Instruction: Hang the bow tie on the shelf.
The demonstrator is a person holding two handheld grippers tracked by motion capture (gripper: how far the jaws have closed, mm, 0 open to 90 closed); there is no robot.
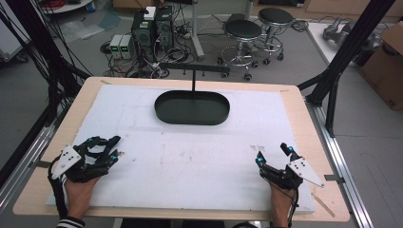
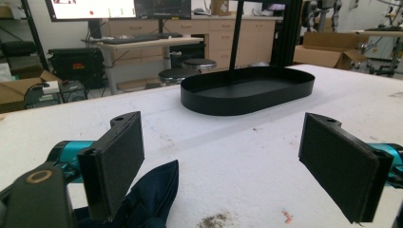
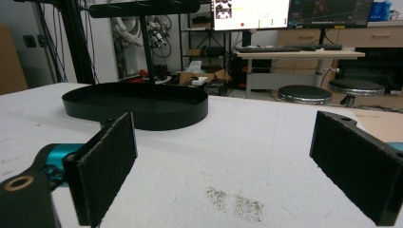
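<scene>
Left claw [image 1: 113, 148]: jaws stand wide apart, nothing clamped between the flat black pads; it rests at the near left of the counter.
Dark blue cloth [image 2: 152, 197]: a crumpled fold of fabric lying on the white sheet just beside the left claw's own left pad [image 2: 116, 161], touching or nearly touching it; I cannot tell which.
Right claw [image 1: 273, 154]: jaws likewise apart and holding nothing, at the near right of the counter, well apart from the left claw.
Black tray [image 1: 192, 108]: oval, shallow, thin upright wall, matte dark finish, nothing in it; it sits at the far middle of the sheet, well apart from both claws.
Stand [image 1: 194, 71]: a slim black post rising at the tray's far edge, carrying a horizontal bar.
Counter [image 1: 304, 123]: light wood rim under a white, slightly rough sheet with brown smudges and dark specks.
Obstructions: bare sheet lies between each claw and the tray.
Surroundings: two round stools [image 1: 242, 31] and computer towers [image 1: 153, 26] on the floor beyond.
</scene>
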